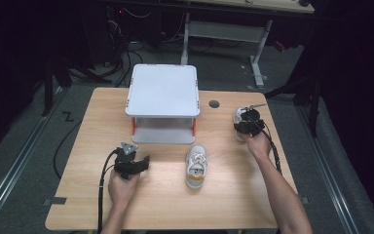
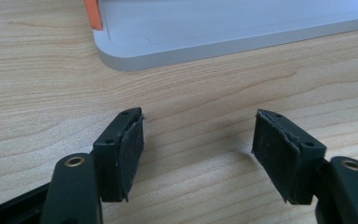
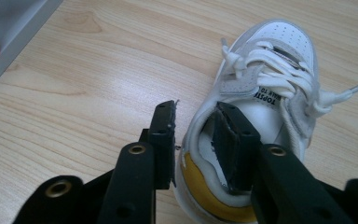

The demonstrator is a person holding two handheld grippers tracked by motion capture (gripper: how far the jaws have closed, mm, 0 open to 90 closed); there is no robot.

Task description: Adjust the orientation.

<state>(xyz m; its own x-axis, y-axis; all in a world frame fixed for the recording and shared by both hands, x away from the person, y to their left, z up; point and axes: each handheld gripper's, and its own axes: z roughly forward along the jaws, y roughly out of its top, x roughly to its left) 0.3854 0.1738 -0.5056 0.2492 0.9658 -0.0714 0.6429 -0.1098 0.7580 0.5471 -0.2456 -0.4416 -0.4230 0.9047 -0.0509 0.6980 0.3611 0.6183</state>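
With my right claw straddling the shoe heel wall, jaws apart, left claw apart and idle, I should clamp next.

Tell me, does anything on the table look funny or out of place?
Nothing is spilled or broken. The two little shoes are apart, though: one lies alone mid-table, and the other sits by the right edge, a loose lace trailing off it. The right tool has one jaw inside that shoe's heel, one outside. The left tool is open and empty.

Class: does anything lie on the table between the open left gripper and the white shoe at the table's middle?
Nothing visible: bare wooden table separates the left gripper from the white lace-up shoe.
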